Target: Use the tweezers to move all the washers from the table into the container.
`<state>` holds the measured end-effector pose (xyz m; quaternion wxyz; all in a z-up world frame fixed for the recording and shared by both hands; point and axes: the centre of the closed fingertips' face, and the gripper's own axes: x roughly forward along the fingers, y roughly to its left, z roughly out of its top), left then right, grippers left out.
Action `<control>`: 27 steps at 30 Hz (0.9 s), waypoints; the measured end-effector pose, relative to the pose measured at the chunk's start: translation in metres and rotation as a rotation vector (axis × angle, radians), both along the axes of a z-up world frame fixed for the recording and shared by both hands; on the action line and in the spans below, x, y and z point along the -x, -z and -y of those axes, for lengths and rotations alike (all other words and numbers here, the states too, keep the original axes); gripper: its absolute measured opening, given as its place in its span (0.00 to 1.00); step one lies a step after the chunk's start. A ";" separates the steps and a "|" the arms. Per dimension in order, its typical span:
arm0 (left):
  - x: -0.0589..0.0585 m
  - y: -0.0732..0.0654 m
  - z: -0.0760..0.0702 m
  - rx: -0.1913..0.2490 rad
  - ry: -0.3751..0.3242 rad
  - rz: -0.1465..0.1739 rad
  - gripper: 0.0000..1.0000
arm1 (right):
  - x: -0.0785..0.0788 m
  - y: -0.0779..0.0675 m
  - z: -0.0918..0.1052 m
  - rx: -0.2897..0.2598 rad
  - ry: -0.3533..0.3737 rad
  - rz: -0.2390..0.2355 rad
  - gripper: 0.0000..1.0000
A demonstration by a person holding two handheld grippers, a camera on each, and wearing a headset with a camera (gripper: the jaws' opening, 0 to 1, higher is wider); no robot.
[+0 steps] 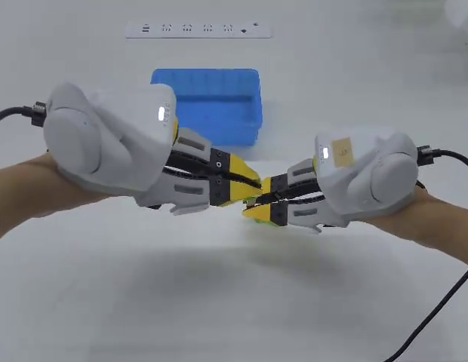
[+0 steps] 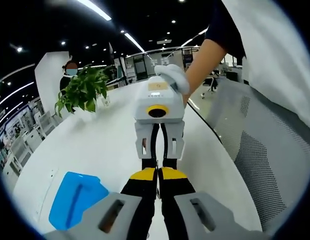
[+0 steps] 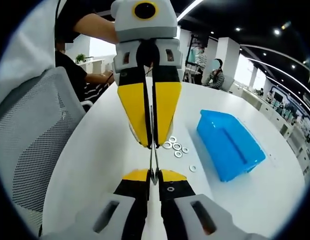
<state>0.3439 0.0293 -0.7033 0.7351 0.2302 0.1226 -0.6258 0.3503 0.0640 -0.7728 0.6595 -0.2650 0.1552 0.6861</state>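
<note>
The thin silver metal tweezers [image 3: 153, 152] are held in the air between the two grippers, which face each other tip to tip above the table. Their long axis runs straight from one gripper to the other, in line with both pairs of jaws. I cannot tell which end carries the points. The right gripper [image 3: 154, 176] has its yellow-tipped jaws pressed together on the near end of the tweezers. The left gripper [image 1: 251, 184] has its yellow jaws closed on the far end, with only a slit between them where the metal runs through. In the head view the tweezers are hidden where the jaw tips meet.

The small flat silver ring washers [image 3: 175, 146] lie on the table just to the side of the tweezers, between them and the container. A close cluster sits next to the left gripper's jaw tips, and one more lies apart, nearer the container. The rectangular blue plastic container [image 3: 230, 144] stands well to that same side of the tweezers. In the head view it sits beyond the meeting jaws.

The smooth white table [image 1: 219, 302] is long with a rounded edge. A white power strip [image 1: 198, 30] lies on it past the container. A leafy green potted plant [image 2: 84, 89] stands at the far end behind the right gripper. A grey mesh office chair [image 3: 30, 125] is at the table's edge. Beyond is a dim open office with strip lights on a dark ceiling and seated people
</note>
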 end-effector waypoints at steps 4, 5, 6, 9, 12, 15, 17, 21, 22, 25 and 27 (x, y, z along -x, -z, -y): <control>0.003 -0.004 -0.007 0.022 -0.027 -0.014 0.05 | 0.002 -0.004 -0.006 -0.017 0.026 -0.042 0.09; 0.003 -0.004 -0.009 0.022 -0.031 -0.011 0.05 | 0.003 -0.004 -0.007 -0.017 0.029 -0.038 0.10; 0.004 -0.004 -0.011 0.023 -0.036 -0.013 0.05 | 0.004 -0.004 -0.008 -0.020 0.036 -0.040 0.11; 0.006 -0.007 -0.016 0.033 -0.056 -0.021 0.05 | 0.007 -0.005 -0.011 -0.023 0.065 -0.075 0.13; 0.012 -0.011 -0.021 0.030 -0.060 -0.015 0.05 | 0.006 -0.007 -0.015 -0.017 0.109 -0.038 0.26; 0.016 -0.013 -0.030 0.014 -0.063 -0.005 0.05 | 0.009 -0.009 -0.018 -0.031 0.123 -0.040 0.26; 0.014 -0.013 -0.040 0.002 -0.082 0.001 0.05 | 0.010 -0.008 -0.019 -0.033 0.132 -0.060 0.30; 0.007 -0.015 -0.060 -0.001 -0.140 0.009 0.05 | 0.010 -0.005 -0.021 -0.028 0.145 -0.063 0.31; 0.005 -0.016 -0.063 0.001 -0.153 0.011 0.05 | 0.009 -0.004 -0.020 -0.029 0.150 -0.065 0.31; 0.000 -0.017 -0.073 -0.002 -0.179 0.019 0.05 | 0.008 -0.004 -0.021 -0.040 0.160 -0.073 0.36; -0.004 -0.018 -0.077 -0.005 -0.193 0.028 0.05 | 0.007 -0.005 -0.022 -0.048 0.159 -0.071 0.39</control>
